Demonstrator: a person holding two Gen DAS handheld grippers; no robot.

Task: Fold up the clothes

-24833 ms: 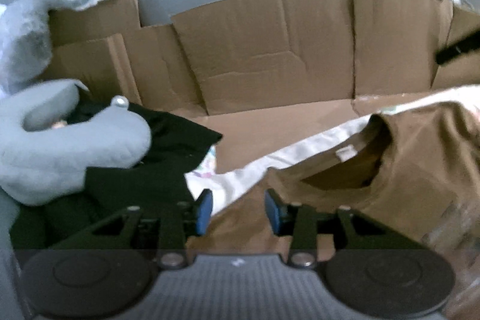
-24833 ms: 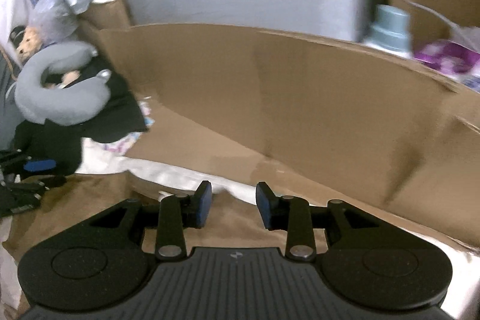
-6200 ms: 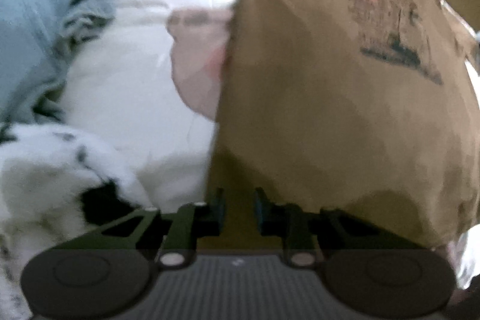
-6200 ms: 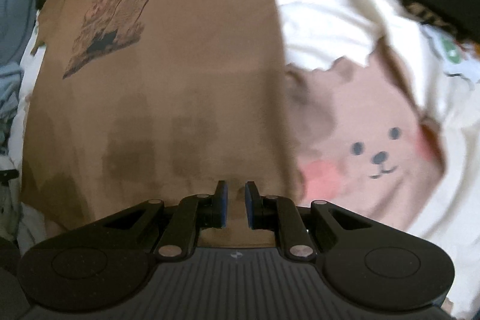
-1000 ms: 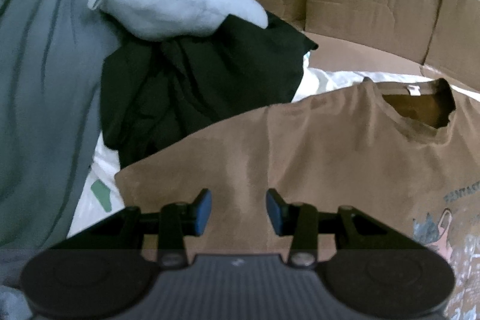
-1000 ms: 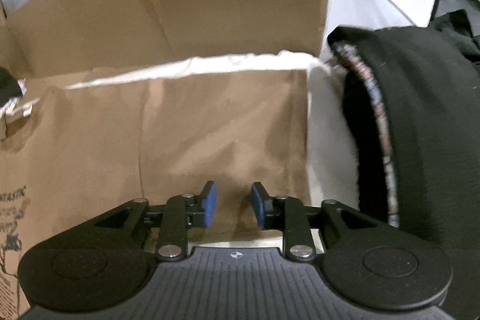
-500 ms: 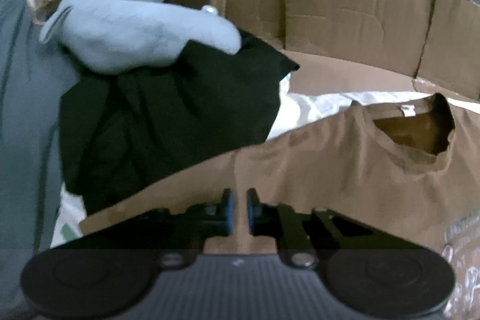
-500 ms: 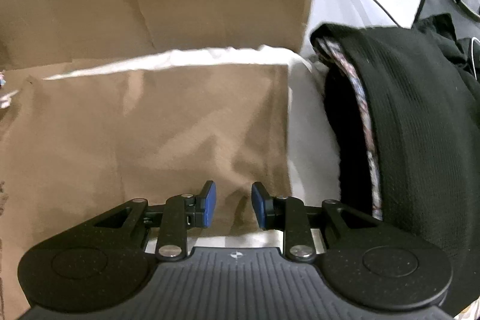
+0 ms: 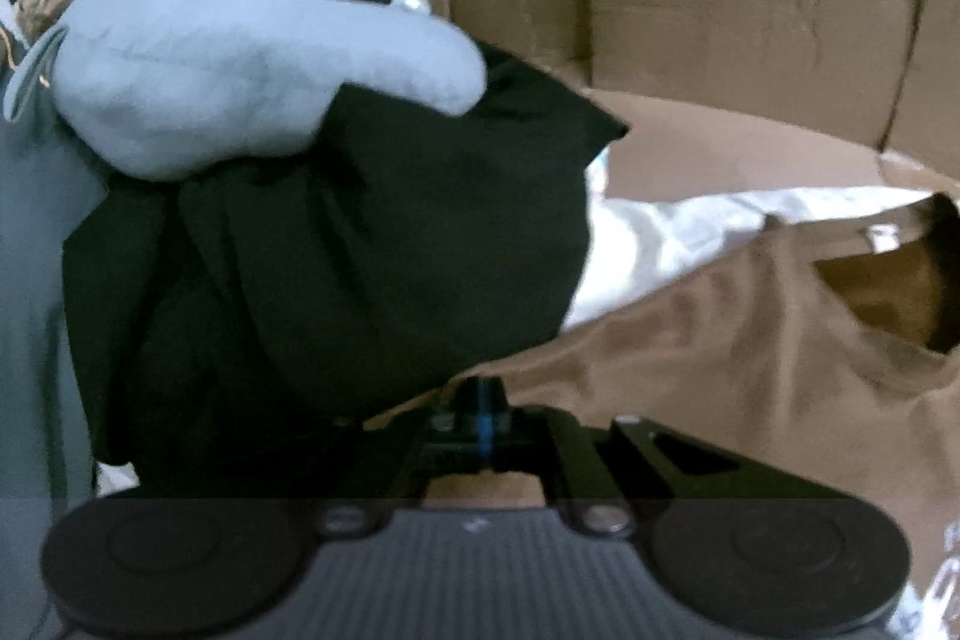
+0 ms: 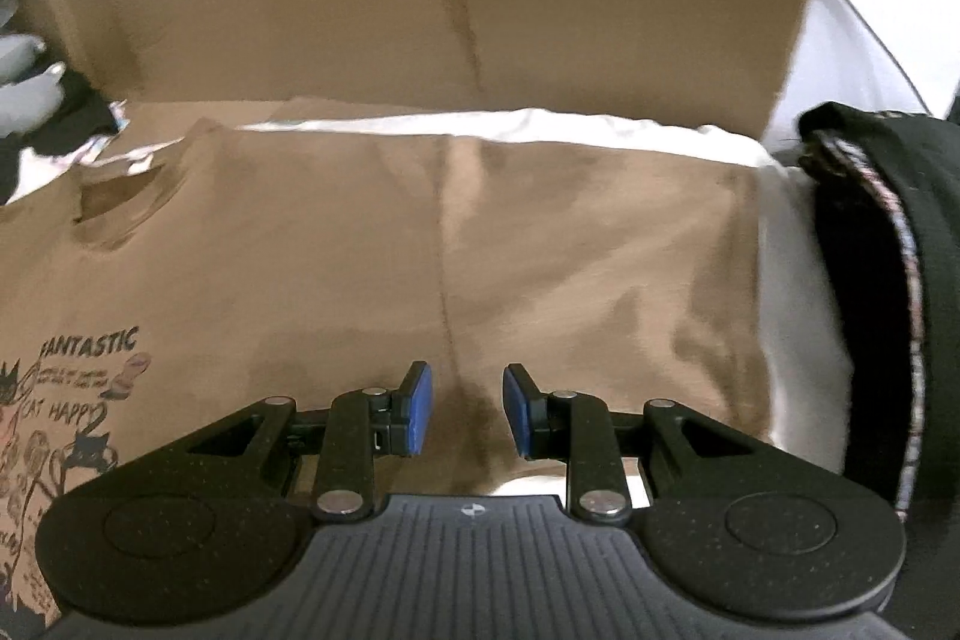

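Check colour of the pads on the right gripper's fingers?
Blue pads on black fingers; clearest in the right wrist view.

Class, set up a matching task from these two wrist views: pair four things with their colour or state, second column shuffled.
Things:
1. left tool
2. right tool
3. neck pillow
4. crumpled garment

States:
A. black
B. open above the shirt
C. shut on the brown T-shirt
D. pale grey-blue

Pairs: 1-C, 2-B, 3-D, 4-A
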